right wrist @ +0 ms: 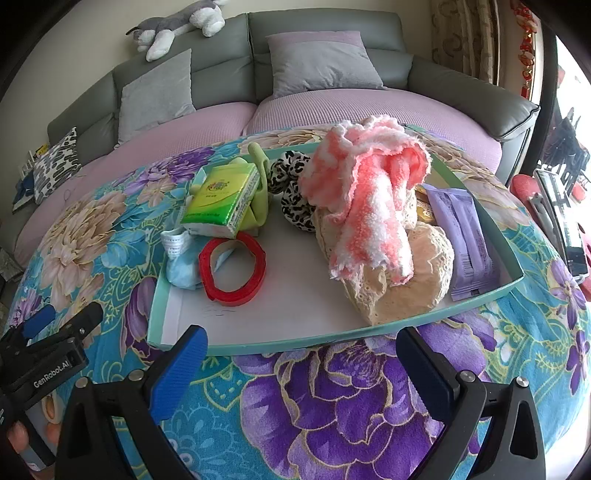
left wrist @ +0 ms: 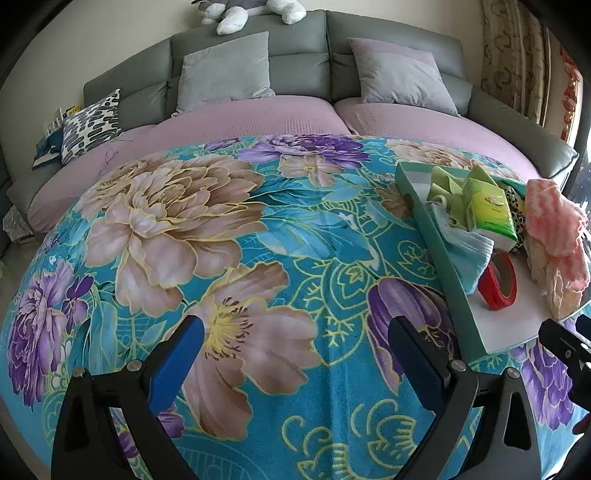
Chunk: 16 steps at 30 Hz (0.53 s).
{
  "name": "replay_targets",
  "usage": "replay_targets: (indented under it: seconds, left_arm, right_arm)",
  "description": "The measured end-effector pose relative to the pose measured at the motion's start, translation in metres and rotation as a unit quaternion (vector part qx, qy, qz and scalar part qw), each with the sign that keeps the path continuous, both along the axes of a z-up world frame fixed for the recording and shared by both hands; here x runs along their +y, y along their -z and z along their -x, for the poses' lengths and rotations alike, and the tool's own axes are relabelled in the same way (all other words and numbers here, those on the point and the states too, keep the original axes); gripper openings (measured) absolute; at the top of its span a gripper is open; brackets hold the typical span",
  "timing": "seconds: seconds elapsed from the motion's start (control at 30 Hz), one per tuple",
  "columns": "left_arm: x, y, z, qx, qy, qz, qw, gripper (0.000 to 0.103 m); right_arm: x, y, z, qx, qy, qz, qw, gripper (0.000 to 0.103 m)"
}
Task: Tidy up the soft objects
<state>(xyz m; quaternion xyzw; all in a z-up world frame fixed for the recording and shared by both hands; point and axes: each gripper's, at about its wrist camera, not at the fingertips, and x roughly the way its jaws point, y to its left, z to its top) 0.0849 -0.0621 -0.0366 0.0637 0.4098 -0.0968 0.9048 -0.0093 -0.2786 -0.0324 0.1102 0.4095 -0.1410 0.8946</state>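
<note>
A shallow teal tray (right wrist: 369, 330) sits on a floral blanket (left wrist: 258, 221). It holds a pink-and-white fluffy cloth (right wrist: 369, 199) draped over a cream lace cloth (right wrist: 399, 288), a leopard-print scrunchie (right wrist: 291, 192), a green tissue pack (right wrist: 221, 203), a light blue cloth (right wrist: 181, 266), a red ring (right wrist: 232, 269) and a purple packet (right wrist: 465, 236). My right gripper (right wrist: 301, 350) is open and empty just before the tray's near rim. My left gripper (left wrist: 295, 343) is open and empty over the blanket, left of the tray (left wrist: 443, 258).
A grey sofa (left wrist: 295, 66) with purple seat covers and grey cushions (left wrist: 225, 70) stands behind. A patterned pillow (left wrist: 92, 125) lies at the left. A plush dog (right wrist: 177, 26) lies on the sofa back. A curtain (right wrist: 465, 37) hangs at the right.
</note>
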Motion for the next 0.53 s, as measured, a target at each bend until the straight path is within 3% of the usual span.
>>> replay_targets:
  seconds: [0.53]
  left_arm:
    - [-0.0032,-0.0052,0.0049,-0.022,0.002,-0.018,0.9996,0.100]
  right_arm:
    - [-0.0015,0.0011,-0.0016,0.004,0.004,-0.001,1.000,0.103]
